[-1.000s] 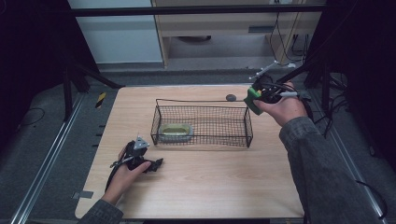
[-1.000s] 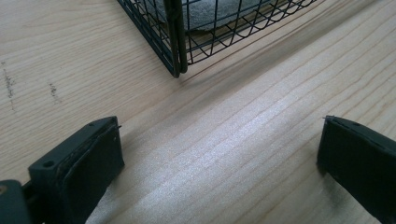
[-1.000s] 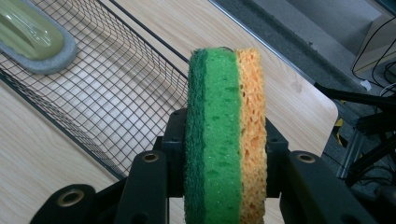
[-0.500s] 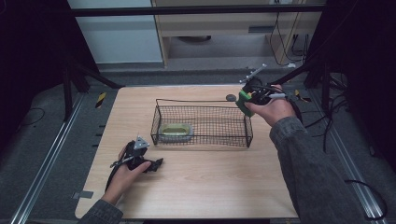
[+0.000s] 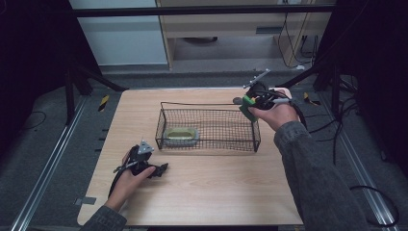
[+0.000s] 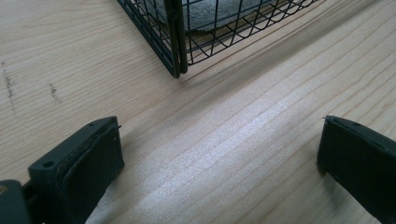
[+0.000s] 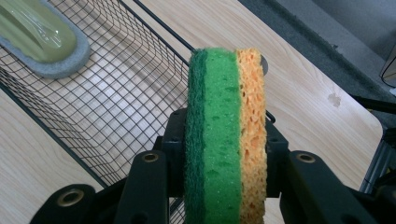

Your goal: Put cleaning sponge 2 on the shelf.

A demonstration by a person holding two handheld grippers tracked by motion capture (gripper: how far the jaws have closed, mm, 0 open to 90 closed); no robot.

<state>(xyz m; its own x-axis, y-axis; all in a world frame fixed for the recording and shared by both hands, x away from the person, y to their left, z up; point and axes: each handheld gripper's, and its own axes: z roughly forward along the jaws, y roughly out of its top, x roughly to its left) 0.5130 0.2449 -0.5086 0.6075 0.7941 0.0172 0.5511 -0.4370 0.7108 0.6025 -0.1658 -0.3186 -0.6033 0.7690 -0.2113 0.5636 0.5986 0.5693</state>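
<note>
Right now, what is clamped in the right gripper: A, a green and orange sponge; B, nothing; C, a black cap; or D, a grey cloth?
A: the right gripper has its fingers pressed on a green and orange sponge, held over the wire basket.

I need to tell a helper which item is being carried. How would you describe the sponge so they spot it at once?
Start at the black wire basket in the middle of the wooden table, then look above its far right corner. There the right gripper clamps a sponge on edge. Unlike the grey-rimmed, olive pad inside the basket, it is bright green backed with orange.
</note>
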